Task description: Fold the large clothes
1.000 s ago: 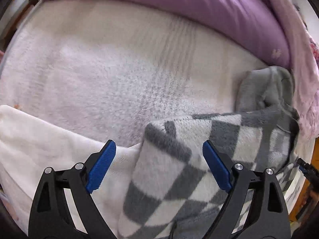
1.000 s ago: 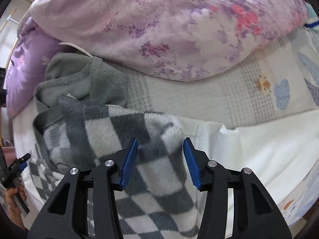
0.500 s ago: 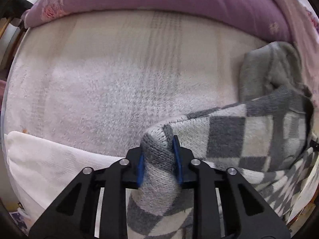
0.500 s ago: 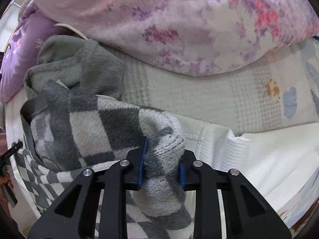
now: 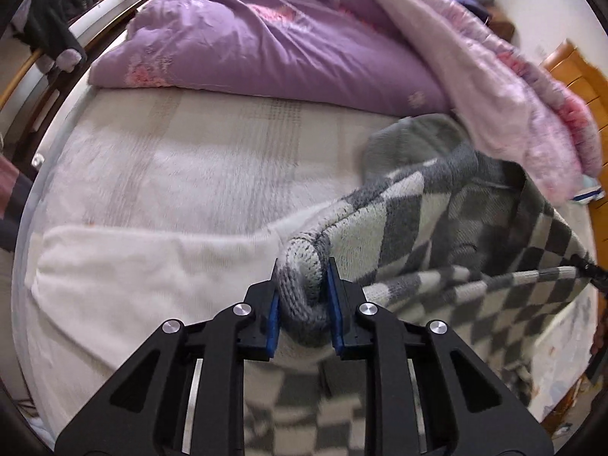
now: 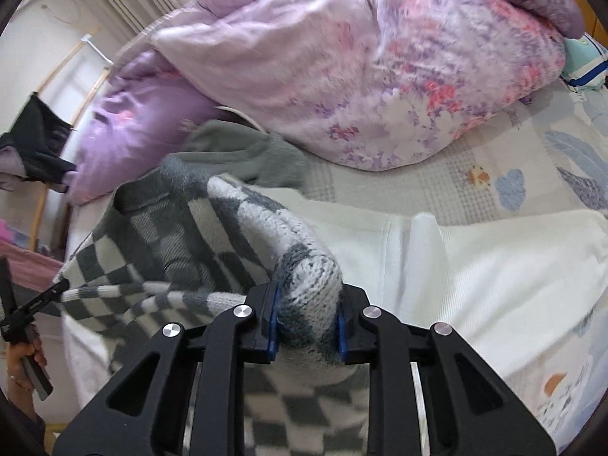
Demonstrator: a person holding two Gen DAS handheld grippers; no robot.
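A grey and white checked knit sweater (image 5: 437,224) lies across the bed over a white towel (image 5: 144,269). My left gripper (image 5: 303,296) is shut on a bunched fold of the sweater and holds it lifted off the bed. My right gripper (image 6: 307,317) is shut on another fold of the same sweater (image 6: 190,235), also raised. The sweater hangs stretched between the two grippers. A plain grey garment (image 6: 243,152) lies behind it.
A purple duvet (image 5: 273,38) and a pink floral duvet (image 6: 380,64) are piled along the far side of the bed. The white towel (image 6: 494,266) covers the near mattress. A wooden cabinet (image 5: 570,72) stands at right. The left hand-held gripper (image 6: 26,315) shows at the right wrist view's left edge.
Both grippers closed from open onto folds of the checked sweater, then lifted it up and back from the bed; more of the room now shows.
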